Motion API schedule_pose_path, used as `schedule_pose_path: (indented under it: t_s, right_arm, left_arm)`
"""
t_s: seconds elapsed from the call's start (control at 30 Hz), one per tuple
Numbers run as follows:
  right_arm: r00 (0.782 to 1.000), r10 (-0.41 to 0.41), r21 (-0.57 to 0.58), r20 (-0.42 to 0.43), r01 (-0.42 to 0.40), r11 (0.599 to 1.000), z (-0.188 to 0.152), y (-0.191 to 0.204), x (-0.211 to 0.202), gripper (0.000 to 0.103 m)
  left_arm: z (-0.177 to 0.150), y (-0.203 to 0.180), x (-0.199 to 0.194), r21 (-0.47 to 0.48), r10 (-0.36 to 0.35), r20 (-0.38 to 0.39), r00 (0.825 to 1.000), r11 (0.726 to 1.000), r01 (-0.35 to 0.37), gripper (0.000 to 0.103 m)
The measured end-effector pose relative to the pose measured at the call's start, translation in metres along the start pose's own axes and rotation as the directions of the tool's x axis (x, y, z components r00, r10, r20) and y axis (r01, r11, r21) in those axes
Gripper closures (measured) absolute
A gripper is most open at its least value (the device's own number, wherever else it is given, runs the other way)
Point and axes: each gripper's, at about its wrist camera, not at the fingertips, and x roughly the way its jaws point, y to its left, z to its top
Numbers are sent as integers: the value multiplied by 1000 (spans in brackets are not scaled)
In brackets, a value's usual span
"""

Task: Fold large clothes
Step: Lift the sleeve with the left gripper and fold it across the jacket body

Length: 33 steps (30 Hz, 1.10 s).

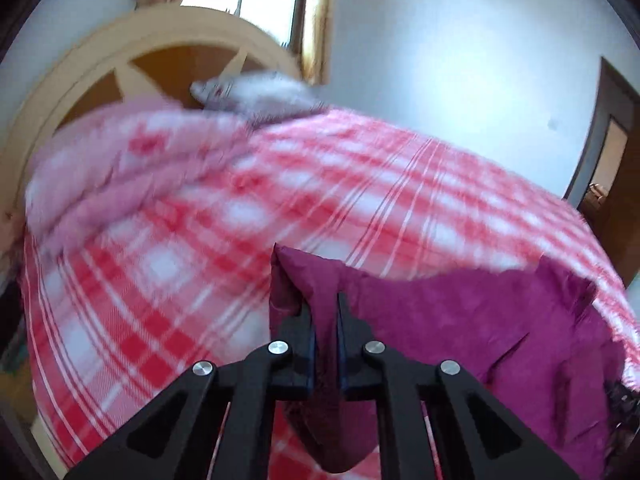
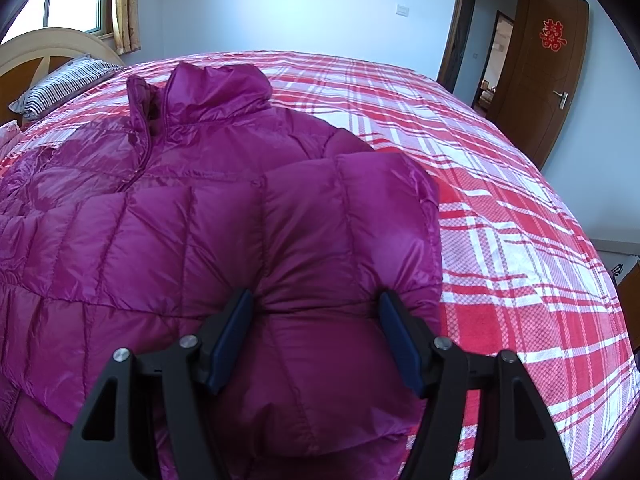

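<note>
**Jacket: the fold has only just begun**

The jacket (image 2: 192, 216) is big, puffy and purple. It lies on the bed (image 2: 500, 200), on the red and white checked cover, with its collar toward the striped pillow (image 2: 68, 80) and the headboard (image 2: 36, 50).

On the left side, the left tool (image 1: 323, 312) is clenched on a thin bit of the purple jacket (image 1: 460, 320). The cloth comes up in a point between its two fingers, so that edge looks lifted off the bed. This view is blurry, and I cannot tell which part of the jacket it is.

In the middle, the front of the jacket is spread out, and its zipper looks partly closed near the collar.

On the right side, a puffy part, maybe a sleeve, already lies over the body of the jacket. The right tool (image 2: 316, 316) has its fingers wide apart, one on each side of that puffy part. They seem to press on it, holding it down.

I think one side is folded in. The other side and the final fold in half are left to do.
</note>
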Motion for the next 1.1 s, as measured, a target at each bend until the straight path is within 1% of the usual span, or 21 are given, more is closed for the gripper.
schedule_pose_path:
  t_s: [0.07,0.13,0.23,0.27,0.33,0.4,0.47,0.53,0.6,0.7,0.83,0.93,1.0,1.03,1.07,1.1]
  right_arm:
    - [1000,1,1,1,-1,1000,0,-1,0,34]
    - [1000,1,3,2,-1,1000,0,-1,0,34]
    - [1000,4,6,3,-4,1000,0,-2,-1,34]
    - [1000,5,7,3,-5,1000,0,-2,-1,34]
    - [1000,7,9,4,-7,1000,0,-2,0,34]
    - [1000,10,12,4,-10,1000,0,-2,0,33]
    - [1000,12,15,4,-12,1000,0,-3,0,33]
    - [1000,14,18,6,-14,1000,0,-4,-1,33]
    - [1000,19,21,7,-19,1000,-1,-4,-1,33]
    - [1000,27,27,10,-27,999,-1,-6,-1,33]
    - [999,33,31,11,-33,999,-1,-7,-2,33]
    - [999,33,31,12,-34,999,-1,-6,-2,32]
    - [999,33,30,11,-33,999,-1,-6,-1,32]
    - [999,32,30,11,-32,999,-1,-6,-1,32]
    - [999,30,29,10,-30,999,-1,-6,-2,32]
    - [1000,28,27,10,-28,999,-1,-5,-1,32]
  left_arm:
    - [19,-22,-13,15,-43,36,998,999,42,96]
    - [35,-50,-29,45,-96,73,993,995,93,96]
    - [47,-103,-56,114,-207,110,972,974,195,96]
    - [49,-127,-67,148,-252,117,961,961,234,96]
    - [49,-164,-81,198,-326,113,938,933,300,96]
    - [46,-200,-90,246,-379,105,920,906,345,96]
    - [39,-237,-94,291,-430,77,900,873,392,96]
    - [25,-275,-91,340,-460,41,887,841,420,96]
    - [7,-303,-84,375,-478,-4,878,814,445,96]
    - [-32,-343,-65,400,-483,-86,871,784,474,96]
    - [-78,-375,-31,402,-454,-182,872,775,488,96]
    - [-103,-392,-11,407,-424,-226,877,777,480,96]
    - [-114,-402,-2,412,-407,-240,881,779,472,96]
    - [-118,-405,0,410,-406,-248,880,779,475,96]
    - [-122,-409,1,408,-417,-257,872,771,489,96]
    - [-125,-414,1,410,-422,-262,868,765,496,96]
